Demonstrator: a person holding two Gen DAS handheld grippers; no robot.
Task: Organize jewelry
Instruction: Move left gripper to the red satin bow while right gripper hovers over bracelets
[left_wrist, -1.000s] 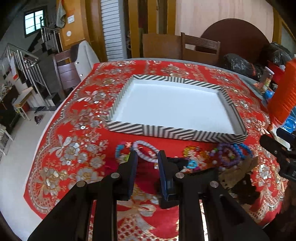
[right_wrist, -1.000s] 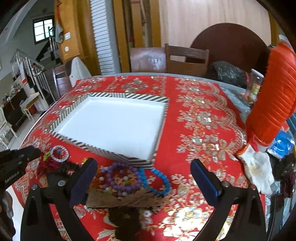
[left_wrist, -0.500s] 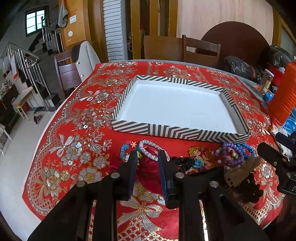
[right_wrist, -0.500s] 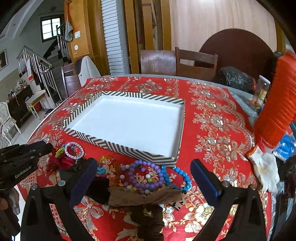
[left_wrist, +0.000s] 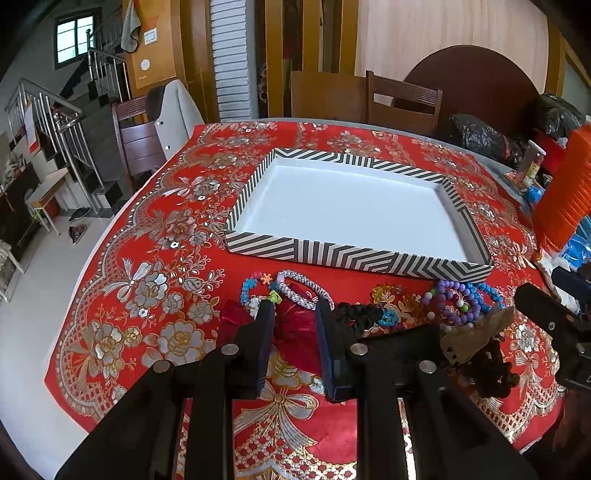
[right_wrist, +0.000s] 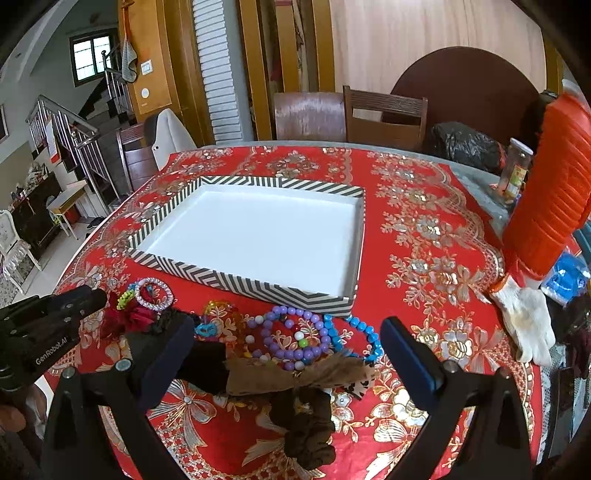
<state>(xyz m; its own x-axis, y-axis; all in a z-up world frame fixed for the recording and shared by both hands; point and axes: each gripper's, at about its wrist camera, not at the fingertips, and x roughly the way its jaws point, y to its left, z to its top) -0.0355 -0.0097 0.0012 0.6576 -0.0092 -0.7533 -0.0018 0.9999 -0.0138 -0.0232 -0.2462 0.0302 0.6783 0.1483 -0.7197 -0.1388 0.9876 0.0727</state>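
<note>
My left gripper (left_wrist: 295, 332) sits low over the red tablecloth with a dark red scrunchie (left_wrist: 295, 325) pinched between its pads. Just beyond it lie a white beaded bracelet (left_wrist: 304, 291) and a small blue one (left_wrist: 247, 288). The striped tray (left_wrist: 354, 258) stands behind them, its white inside bare. My right gripper (right_wrist: 291, 354) hangs wide open over a brown bow tie (right_wrist: 295, 376) and touches nothing. A purple bead bracelet (right_wrist: 291, 332) and a blue bead bracelet (right_wrist: 362, 332) lie ahead of it. A dark brown scrunchie (right_wrist: 310, 424) lies nearer the camera.
An orange ribbed stack (right_wrist: 550, 192), a white glove (right_wrist: 528, 325) and a jar (right_wrist: 515, 170) crowd the table's right side. Black bags (left_wrist: 480, 136) and wooden chairs (left_wrist: 402, 99) stand behind. The table's left edge (left_wrist: 74, 332) drops to the floor.
The right gripper has drifted left and slightly back, so the tray and beads sit further right in its view. The left gripper has stayed put with the red scrunchie between its pads.
</note>
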